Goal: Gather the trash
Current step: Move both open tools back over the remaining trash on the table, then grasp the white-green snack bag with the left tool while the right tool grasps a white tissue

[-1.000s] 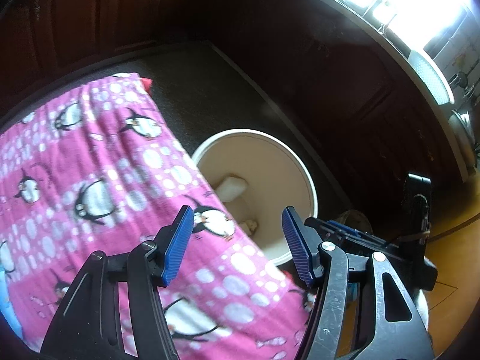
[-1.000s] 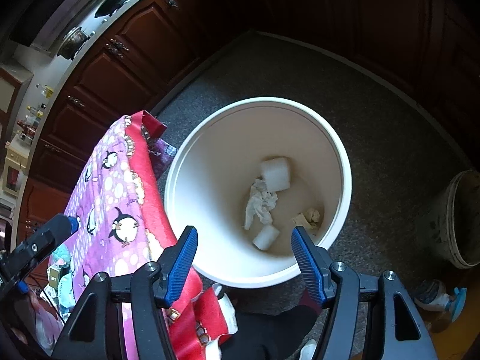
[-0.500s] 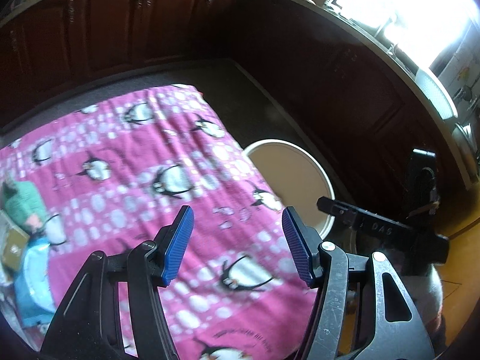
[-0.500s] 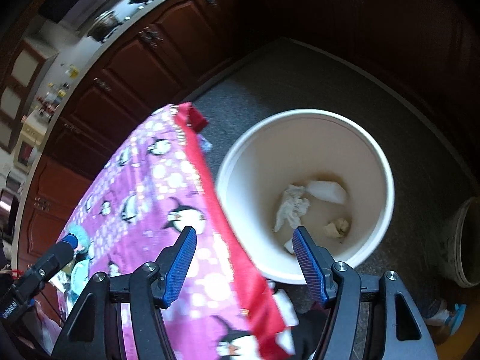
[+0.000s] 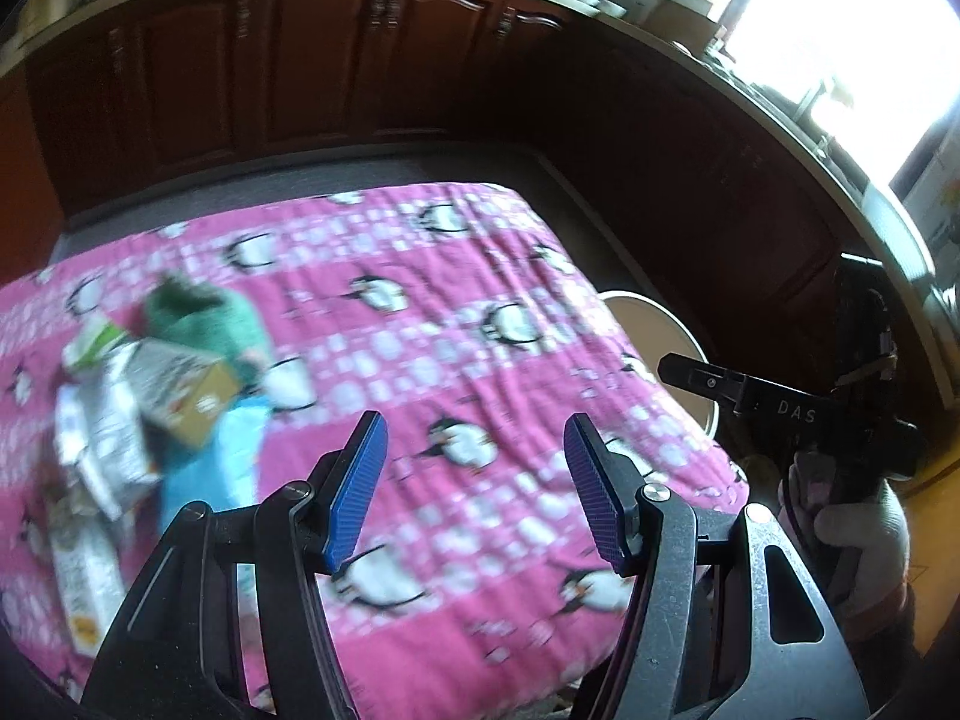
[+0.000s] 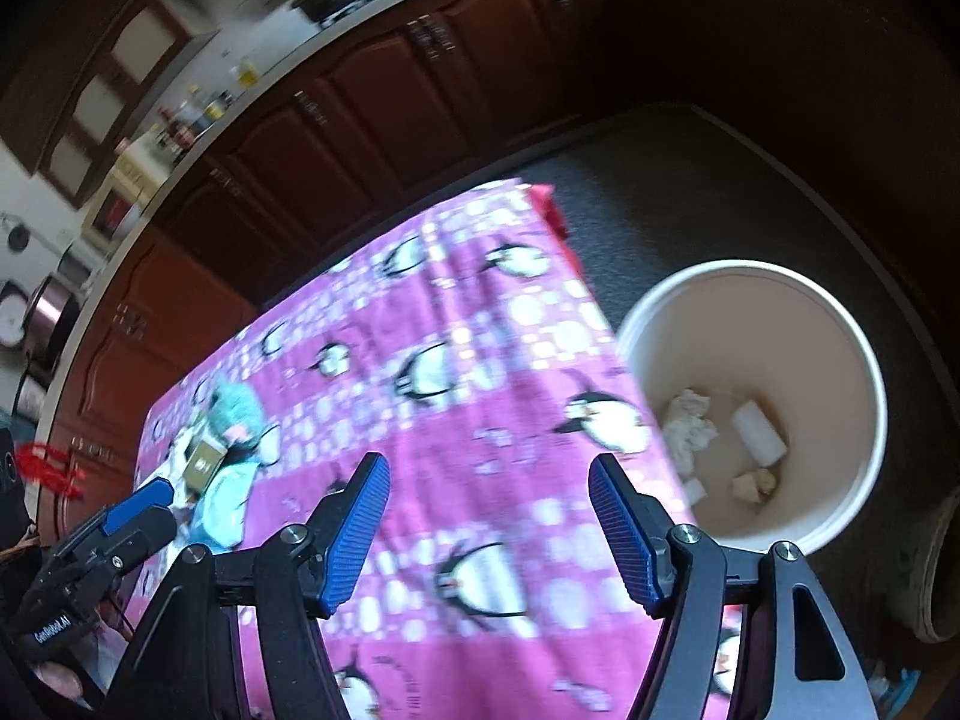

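Note:
A pile of trash lies at the left of a table covered with a pink penguin cloth (image 5: 480, 312): a small cardboard box (image 5: 186, 390), a green crumpled item (image 5: 204, 318), a light blue wrapper (image 5: 210, 468) and printed packets (image 5: 102, 438). The pile also shows in the right wrist view (image 6: 222, 456). A white bucket (image 6: 840, 324) stands on the floor right of the table, holding crumpled paper (image 6: 690, 426) and white pieces. My left gripper (image 5: 471, 486) is open and empty above the cloth. My right gripper (image 6: 489, 534) is open and empty above the table's right part.
Dark wooden cabinets (image 5: 312, 60) run around the room under a countertop with bottles and pots. The floor by the bucket is dark grey carpet (image 6: 690, 192). Another pale container (image 6: 936, 576) stands at the far right on the floor.
Both grippers have swung left, away from the bucket and over the table. The trash pile has come into view on the left. Both grippers stayed open.

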The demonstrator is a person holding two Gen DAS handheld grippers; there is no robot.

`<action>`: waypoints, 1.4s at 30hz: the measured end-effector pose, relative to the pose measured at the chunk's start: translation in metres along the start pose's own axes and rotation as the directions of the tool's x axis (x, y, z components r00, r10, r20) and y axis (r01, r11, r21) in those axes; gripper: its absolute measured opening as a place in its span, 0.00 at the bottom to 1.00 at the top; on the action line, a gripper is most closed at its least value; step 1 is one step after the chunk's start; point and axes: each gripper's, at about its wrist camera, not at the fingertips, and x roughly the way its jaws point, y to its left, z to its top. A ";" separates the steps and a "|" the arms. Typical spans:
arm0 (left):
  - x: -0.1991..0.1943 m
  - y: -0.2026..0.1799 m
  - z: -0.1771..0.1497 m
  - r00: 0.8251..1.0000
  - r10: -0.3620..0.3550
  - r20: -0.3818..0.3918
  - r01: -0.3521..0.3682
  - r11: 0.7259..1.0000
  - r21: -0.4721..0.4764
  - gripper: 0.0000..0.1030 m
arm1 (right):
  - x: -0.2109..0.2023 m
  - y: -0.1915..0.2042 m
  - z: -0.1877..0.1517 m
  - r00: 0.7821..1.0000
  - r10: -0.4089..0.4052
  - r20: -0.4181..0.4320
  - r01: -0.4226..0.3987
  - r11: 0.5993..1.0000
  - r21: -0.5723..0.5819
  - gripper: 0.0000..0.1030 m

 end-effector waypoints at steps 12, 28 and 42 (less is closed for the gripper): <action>-0.065 0.097 -0.041 0.997 0.080 0.023 -0.075 0.982 -0.172 0.58 | 0.028 0.083 -0.020 0.990 0.109 -0.094 -0.123 0.981 -0.150 0.65; -0.073 0.161 -0.087 0.993 0.119 -0.025 -0.121 0.943 -0.311 0.59 | 0.104 0.180 -0.077 0.926 0.192 -0.325 -0.290 0.913 -0.285 0.65; -0.069 0.186 -0.060 0.992 0.124 0.012 -0.109 0.912 -0.396 0.59 | 0.148 0.200 -0.100 0.900 0.227 -0.372 -0.342 0.898 -0.278 0.35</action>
